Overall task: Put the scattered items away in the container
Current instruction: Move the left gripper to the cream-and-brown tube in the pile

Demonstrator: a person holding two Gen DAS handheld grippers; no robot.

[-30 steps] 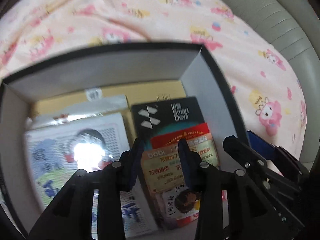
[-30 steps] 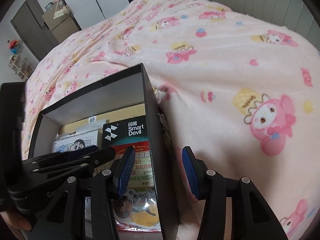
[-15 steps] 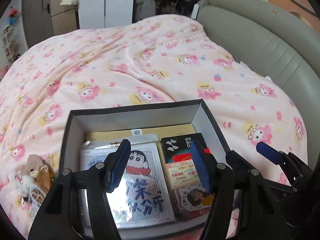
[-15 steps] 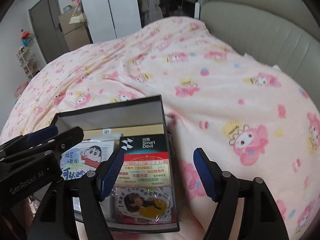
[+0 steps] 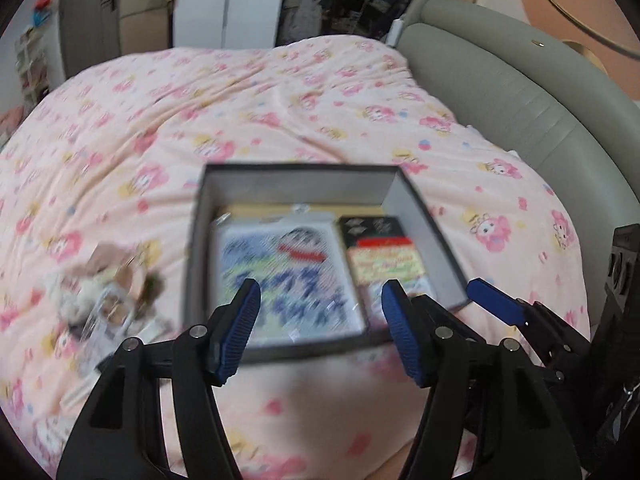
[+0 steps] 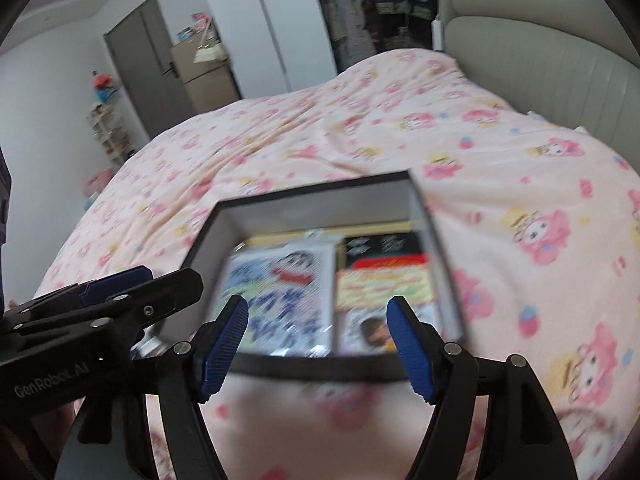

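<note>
Left claw: nearest the lens, on the near side of the box; jaws spread wide, nothing between the blue pads, nothing held.
Right claw: also on the near side of the box, jaws spread as wide as they go, empty; in the left wrist view it shows just right of the box's near corner.
Box: the container, a dark open carton with pale inner walls, lying on the bed; probably stiff card, so its rim will not give if a claw knocks it.
Cartoon packet: lies flat in the left half of the box; glossy film wrap, likely slippery and light.
Snack packets: flat in the right half of the box, overlapping a black carton behind them.
Scattered pile: left of the box, apart from its wall, lying on the quilt; motion blur hides detail, but it looks like a small soft plush with a clear-wrapped card or packet.
Handling of the pile: light, soft, crinkly; the plush should squash safely, the wrapper may slide off the pads. Best taken across the plush body or a thin packet edge, pressing lightly into the quilt.
Quilt: pink printed, soft and yielding, spreading beyond the box.
Headboard: grey padded, farthest, right of the box.
</note>
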